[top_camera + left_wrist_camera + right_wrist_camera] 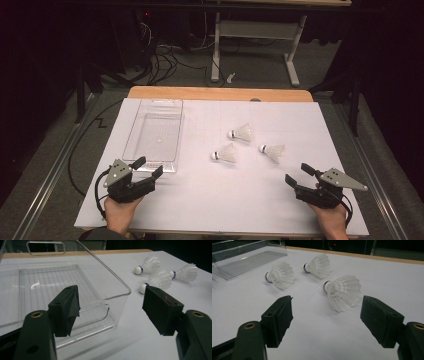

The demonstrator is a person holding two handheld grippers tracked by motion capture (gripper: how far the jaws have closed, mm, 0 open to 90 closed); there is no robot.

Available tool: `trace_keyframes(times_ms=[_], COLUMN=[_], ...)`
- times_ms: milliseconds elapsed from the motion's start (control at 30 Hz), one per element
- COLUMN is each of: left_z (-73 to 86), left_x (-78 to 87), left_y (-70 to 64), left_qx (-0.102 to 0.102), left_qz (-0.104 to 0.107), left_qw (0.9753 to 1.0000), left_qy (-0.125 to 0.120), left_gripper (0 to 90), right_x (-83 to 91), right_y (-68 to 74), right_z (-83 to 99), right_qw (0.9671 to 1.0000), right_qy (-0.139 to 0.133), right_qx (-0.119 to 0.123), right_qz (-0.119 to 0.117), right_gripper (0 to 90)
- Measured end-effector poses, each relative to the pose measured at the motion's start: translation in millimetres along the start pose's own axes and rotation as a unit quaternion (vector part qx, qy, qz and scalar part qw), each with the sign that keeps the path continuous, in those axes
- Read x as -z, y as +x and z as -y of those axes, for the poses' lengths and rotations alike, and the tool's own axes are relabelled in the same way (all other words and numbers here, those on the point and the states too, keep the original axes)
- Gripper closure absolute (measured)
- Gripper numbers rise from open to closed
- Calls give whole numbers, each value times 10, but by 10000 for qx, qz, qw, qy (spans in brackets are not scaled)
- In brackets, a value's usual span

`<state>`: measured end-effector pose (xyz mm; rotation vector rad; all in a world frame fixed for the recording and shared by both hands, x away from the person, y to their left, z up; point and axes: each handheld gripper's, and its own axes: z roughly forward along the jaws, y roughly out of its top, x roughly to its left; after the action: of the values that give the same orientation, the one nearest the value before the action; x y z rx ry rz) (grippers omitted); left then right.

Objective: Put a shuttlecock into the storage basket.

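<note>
Three shuttlecocks lie on their sides on the white worktop, toward its right half and nearer the far edge than the near one: the nearest shuttlecock (343,292), a middle shuttlecock (225,153) and a far shuttlecock (241,133), all close together but apart. A clear plastic bin (131,131) sits along the left side with nothing inside. The right gripper (325,320) hovers near the worktop's near right corner, jaws spread wide and aimed at the nearest shuttlecock, which lies just ahead of them. The left gripper (111,308) waits by the bin's near end, jaws likewise spread and holding nothing. The likely trouble lies in the grasp: the feather skirt is light and springy, so a jaw arriving off-centre could nudge the shuttlecock and roll it into its neighbours, and a hard squeeze on the skirt might crush the feathers. The bin's thin wall could also slide if the left gripper bumps it.
</note>
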<state>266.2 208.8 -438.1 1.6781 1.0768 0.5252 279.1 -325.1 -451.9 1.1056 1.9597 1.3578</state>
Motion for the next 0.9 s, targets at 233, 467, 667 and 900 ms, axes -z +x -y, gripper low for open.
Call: trace_keyframes(times_ms=[233, 467, 667, 900], left_z=[-1, 7, 8, -2], left_x=[-8, 1, 9, -16], left_y=[-1, -12, -16, -32], left_qx=[18, 45, 30, 43], left_qz=[17, -6, -21, 26], left_qw=[10000, 10000, 9999, 9998], left_qy=[23, 73, 130, 168], left_gripper=[308, 307, 304, 304], right_x=[-8, -11, -21, -26], right_y=[3, -2, 0, 1], right_z=[0, 2, 3, 2], right_qw=[10000, 10000, 9999, 9999], right_qy=[30, 65, 104, 118], right_qx=[3, -11, -23, -12], right_qz=[-11, -33, -49, -39], right_gripper=[259, 258, 258, 255])
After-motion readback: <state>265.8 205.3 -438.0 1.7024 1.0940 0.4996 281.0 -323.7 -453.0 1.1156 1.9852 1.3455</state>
